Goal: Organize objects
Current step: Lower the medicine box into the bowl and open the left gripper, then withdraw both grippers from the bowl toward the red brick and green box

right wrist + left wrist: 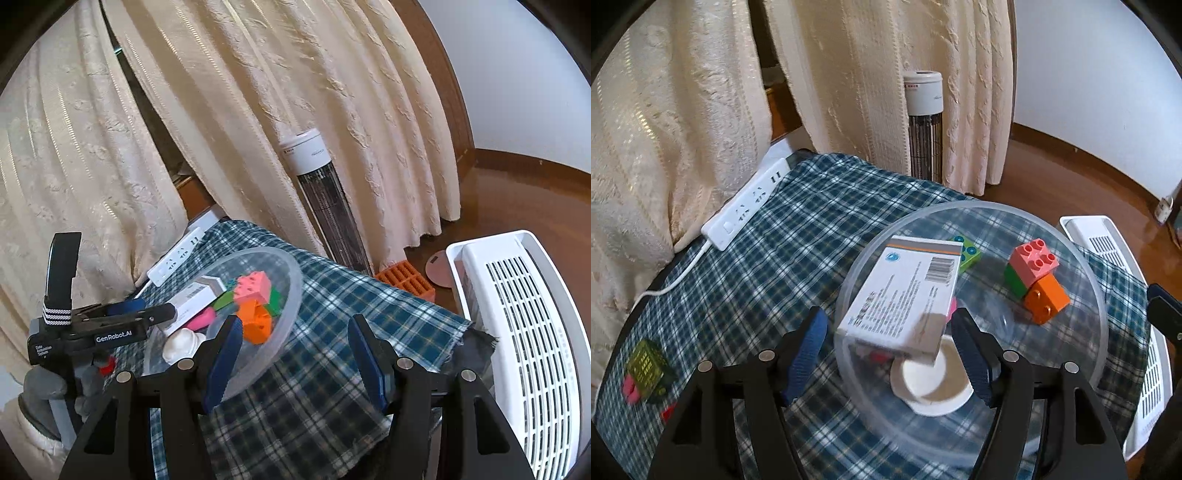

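Observation:
A clear plastic bowl (pixel 1102 295) (pixel 295 280) stands on the blue plaid cloth (pixel 798 236). In it a white printed box (pixel 905 291) (pixel 195 295) leans tilted over a white round lid-like piece (pixel 934 384) (pixel 181 343) and a pink thing (pixel 201 319). A pink, green and orange brick stack (pixel 1034 280) (pixel 255 299) and a green brick with blue studs (pixel 969 253) lie further in. My left gripper (pixel 888 317) (pixel 162 314) is open astride the box, its pads clear of it. My right gripper (pixel 295 325) is open and holds nothing, with its left finger over the bowl's near rim.
A white power strip (pixel 746 210) lies at the cloth's far left edge. A small dark green box (pixel 646 365) sits front left. A white slatted basket (pixel 1108 251) (pixel 517 314) stands to the right, with a tower heater (pixel 325 206), an orange crate (pixel 406 280) and curtains behind.

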Demonstrator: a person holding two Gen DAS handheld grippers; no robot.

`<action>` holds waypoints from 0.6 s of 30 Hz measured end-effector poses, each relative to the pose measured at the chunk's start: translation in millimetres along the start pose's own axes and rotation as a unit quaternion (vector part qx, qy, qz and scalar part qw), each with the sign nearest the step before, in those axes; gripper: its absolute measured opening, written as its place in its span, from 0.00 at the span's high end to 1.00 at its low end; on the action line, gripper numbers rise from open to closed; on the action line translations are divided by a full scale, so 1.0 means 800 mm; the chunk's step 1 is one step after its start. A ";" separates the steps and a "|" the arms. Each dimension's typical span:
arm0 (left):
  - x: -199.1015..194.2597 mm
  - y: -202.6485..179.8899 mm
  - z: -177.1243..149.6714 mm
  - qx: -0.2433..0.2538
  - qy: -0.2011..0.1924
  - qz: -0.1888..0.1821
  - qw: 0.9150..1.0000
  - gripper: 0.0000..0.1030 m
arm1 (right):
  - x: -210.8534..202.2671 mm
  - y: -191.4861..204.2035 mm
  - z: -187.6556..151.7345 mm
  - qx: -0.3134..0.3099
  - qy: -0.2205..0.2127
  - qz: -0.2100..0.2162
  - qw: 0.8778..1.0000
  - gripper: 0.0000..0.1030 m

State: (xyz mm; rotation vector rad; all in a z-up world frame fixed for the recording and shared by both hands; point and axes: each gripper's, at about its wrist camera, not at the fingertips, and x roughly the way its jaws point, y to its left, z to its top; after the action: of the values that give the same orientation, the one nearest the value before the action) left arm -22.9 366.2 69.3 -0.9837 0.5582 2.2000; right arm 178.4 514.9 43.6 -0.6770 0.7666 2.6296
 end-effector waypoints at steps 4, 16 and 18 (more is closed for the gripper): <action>-0.009 0.016 -0.011 -0.018 -0.001 -0.001 1.000 0.30 | 0.000 0.019 -0.002 -0.012 0.002 0.007 1.000 0.39; -0.047 0.092 -0.047 -0.078 -0.012 0.025 0.997 0.27 | 0.001 0.088 -0.007 -0.049 0.005 0.039 0.998 0.33; -0.054 0.107 -0.054 -0.090 -0.015 0.034 0.995 0.26 | 0.002 0.102 -0.010 -0.057 0.007 0.046 0.997 0.32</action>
State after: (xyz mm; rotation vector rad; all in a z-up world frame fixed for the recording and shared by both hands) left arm -41.1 263.6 84.8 -1.0354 0.3900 2.3533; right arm 145.8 445.1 70.8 -0.7074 0.6712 2.7733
